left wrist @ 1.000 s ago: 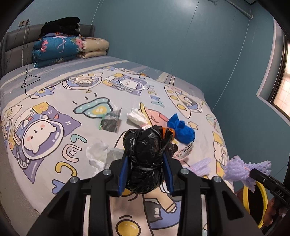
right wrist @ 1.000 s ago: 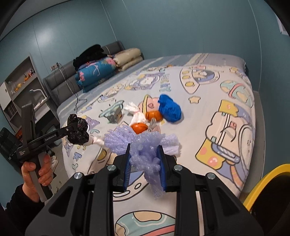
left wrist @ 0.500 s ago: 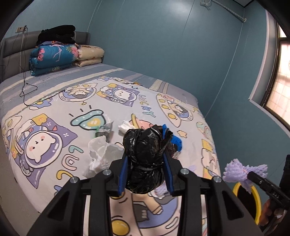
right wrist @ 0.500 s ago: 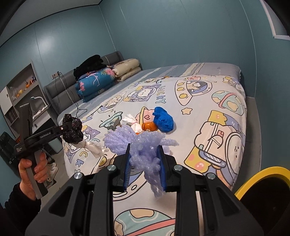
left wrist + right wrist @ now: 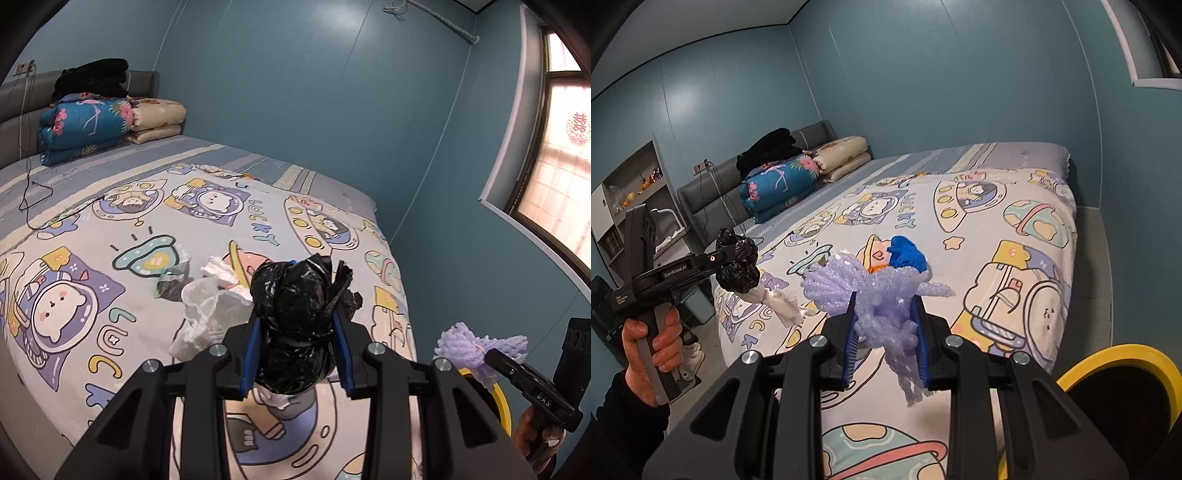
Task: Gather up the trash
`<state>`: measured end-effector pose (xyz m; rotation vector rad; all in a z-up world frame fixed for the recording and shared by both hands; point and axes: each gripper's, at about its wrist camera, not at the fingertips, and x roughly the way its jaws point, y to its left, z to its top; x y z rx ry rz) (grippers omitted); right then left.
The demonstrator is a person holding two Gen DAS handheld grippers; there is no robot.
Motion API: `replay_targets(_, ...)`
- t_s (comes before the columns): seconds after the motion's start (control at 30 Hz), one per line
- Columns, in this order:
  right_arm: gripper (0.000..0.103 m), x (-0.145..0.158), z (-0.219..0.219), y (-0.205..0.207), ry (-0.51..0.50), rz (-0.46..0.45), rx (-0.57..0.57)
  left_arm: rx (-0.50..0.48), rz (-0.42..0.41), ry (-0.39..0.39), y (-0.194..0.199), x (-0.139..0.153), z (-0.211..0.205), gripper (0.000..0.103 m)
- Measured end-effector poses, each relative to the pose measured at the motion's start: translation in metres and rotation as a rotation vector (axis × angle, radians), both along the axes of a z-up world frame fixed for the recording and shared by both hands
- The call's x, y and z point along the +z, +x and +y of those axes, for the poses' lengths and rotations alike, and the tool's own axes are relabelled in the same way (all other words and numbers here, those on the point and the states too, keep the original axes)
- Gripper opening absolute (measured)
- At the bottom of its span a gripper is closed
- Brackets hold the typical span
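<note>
My left gripper (image 5: 297, 347) is shut on a crumpled black plastic bag (image 5: 299, 321) and holds it above the bed; it also shows in the right wrist view (image 5: 737, 264). My right gripper (image 5: 886, 332) is shut on a lilac foam net (image 5: 882, 295), held above the bed's foot; the net also shows in the left wrist view (image 5: 476, 347). On the cartoon bedspread (image 5: 110, 266) lie a white plastic wrapper (image 5: 210, 314), white tissue (image 5: 221, 271), a small dark packet (image 5: 171, 284), a blue crumpled piece (image 5: 908, 254) and an orange bit (image 5: 875, 268).
A yellow-rimmed bin (image 5: 1108, 362) stands on the floor at the bed's foot, also in the left wrist view (image 5: 504, 402). Folded quilts (image 5: 85, 125) and black clothes lie by the headboard. A cable (image 5: 29, 199) trails over the bed. Shelves (image 5: 631, 192) stand left.
Both grippers have drawn back and up from the bed with their loads. The bin's yellow rim has come further into the right wrist view.
</note>
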<state>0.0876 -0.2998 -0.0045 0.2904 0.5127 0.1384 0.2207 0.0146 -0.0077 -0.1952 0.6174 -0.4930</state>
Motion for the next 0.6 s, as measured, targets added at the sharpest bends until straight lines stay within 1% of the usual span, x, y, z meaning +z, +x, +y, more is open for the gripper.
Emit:
replay_targets(0.27, 0.025, 0.012, -0.018, -0.017, -0.016, -0.047, -0.042, -0.047, -0.034, 0.0, -0.013, 0.018, -0.028, 0.032)
replay_targets(0.6, 0.025, 0.025, -0.044, -0.044, -0.047, -0.092, -0.128, -0.128, -0.083, 0.001, -0.032, 0.037, -0.07, 0.032)
